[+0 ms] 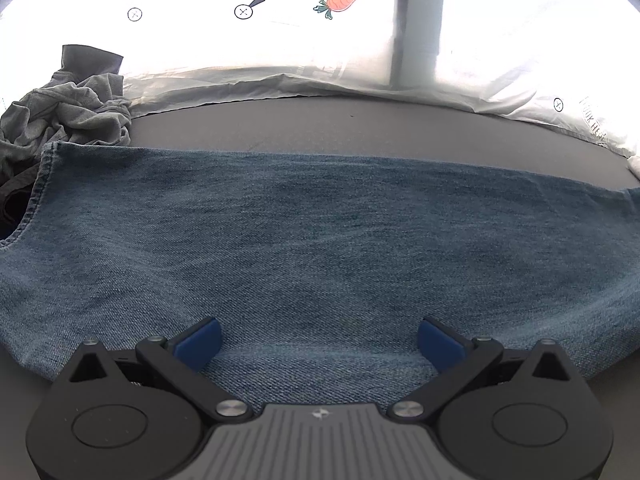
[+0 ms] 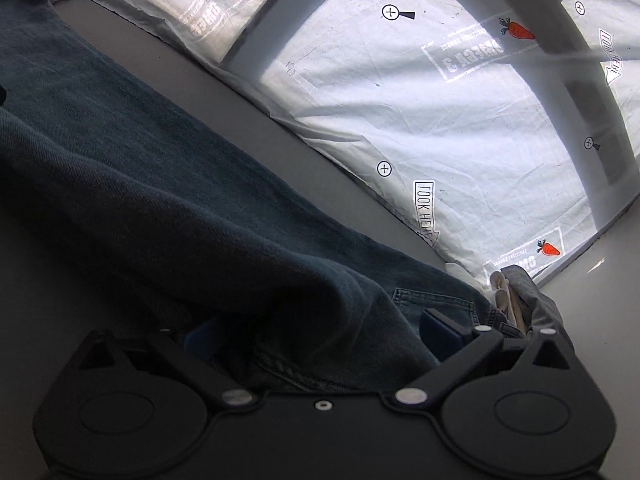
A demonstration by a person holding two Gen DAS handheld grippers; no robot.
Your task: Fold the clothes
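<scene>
Both hand-held grippers spread, left (image 1: 319,342) & right (image 2: 320,338) over jeans (image 1: 320,232) w/o pinching: shallow bite could slip, skewing fold.

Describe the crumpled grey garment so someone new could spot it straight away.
Start at the white carrot-print sheet along the table's far side. Below it at far left, past the hemmed end of the flat blue jeans, sits the grey garment: the only bunched, wrinkled cloth there.
</scene>
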